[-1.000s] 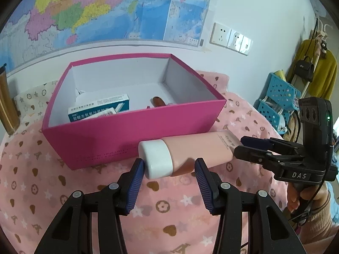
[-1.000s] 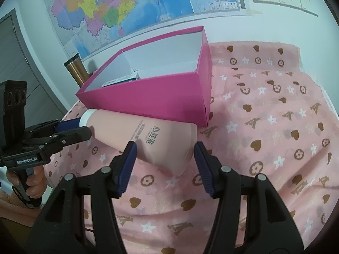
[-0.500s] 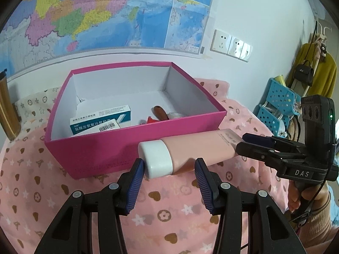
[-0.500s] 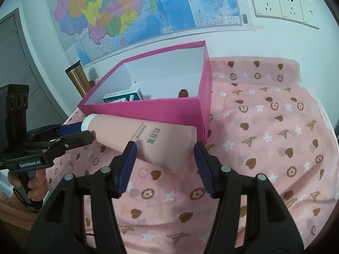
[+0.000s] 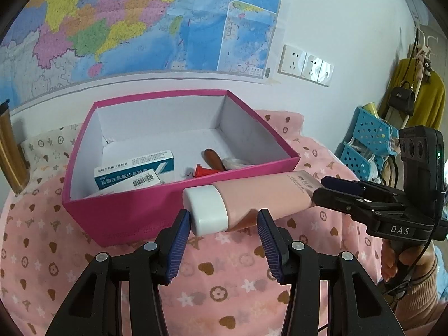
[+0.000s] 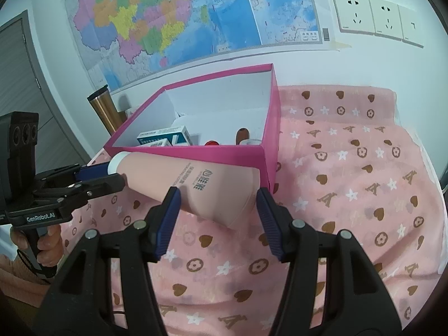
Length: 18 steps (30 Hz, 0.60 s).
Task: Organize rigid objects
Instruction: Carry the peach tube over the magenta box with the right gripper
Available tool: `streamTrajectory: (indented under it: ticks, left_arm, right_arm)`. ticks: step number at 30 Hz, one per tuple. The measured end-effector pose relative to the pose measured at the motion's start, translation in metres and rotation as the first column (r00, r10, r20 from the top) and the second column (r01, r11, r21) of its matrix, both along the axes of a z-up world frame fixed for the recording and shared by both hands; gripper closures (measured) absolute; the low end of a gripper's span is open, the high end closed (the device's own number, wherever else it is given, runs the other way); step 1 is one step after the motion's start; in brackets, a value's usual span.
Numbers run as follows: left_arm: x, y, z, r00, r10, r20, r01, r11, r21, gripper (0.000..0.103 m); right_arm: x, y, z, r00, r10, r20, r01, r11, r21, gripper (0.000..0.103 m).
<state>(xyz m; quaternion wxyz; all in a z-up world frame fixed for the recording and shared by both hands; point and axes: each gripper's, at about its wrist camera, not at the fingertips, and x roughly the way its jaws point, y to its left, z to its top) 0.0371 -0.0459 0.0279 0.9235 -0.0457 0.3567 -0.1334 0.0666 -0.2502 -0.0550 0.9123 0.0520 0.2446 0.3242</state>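
Observation:
A pink tube with a white cap [image 5: 252, 198] hangs level in the air, in front of the near wall of the pink box [image 5: 134, 212]. My left gripper [image 5: 224, 224] is shut on its cap end. My right gripper [image 6: 217, 198] is shut on its flat crimped end [image 6: 224, 193]. The tube is about level with the box rim [image 6: 196, 151]. Inside the box lie two white and blue medicine cartons [image 5: 134, 170], a brown-handled tool [image 5: 214, 159] and a red piece [image 5: 203, 172].
The box stands on a pink patterned cloth [image 6: 350, 196] against a wall with a map. A copper tumbler [image 6: 105, 109] stands left of the box. Blue baskets [image 5: 366, 145] and hanging clothes are off to the right.
Both grippers have raised the tube from low against the box's front wall up to its rim. More of the box's inside shows now.

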Motion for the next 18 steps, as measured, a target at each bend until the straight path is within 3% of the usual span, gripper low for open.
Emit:
streamTrajectory:
  ticks: [18]
  left_arm:
    - [0.008,-0.002,0.007,1.000,0.003,0.019,-0.003,1.000,0.005,0.054]
  right_arm:
    - [0.006,-0.002,0.014,1.000,-0.007,0.029,0.007,1.000,-0.002,0.044]
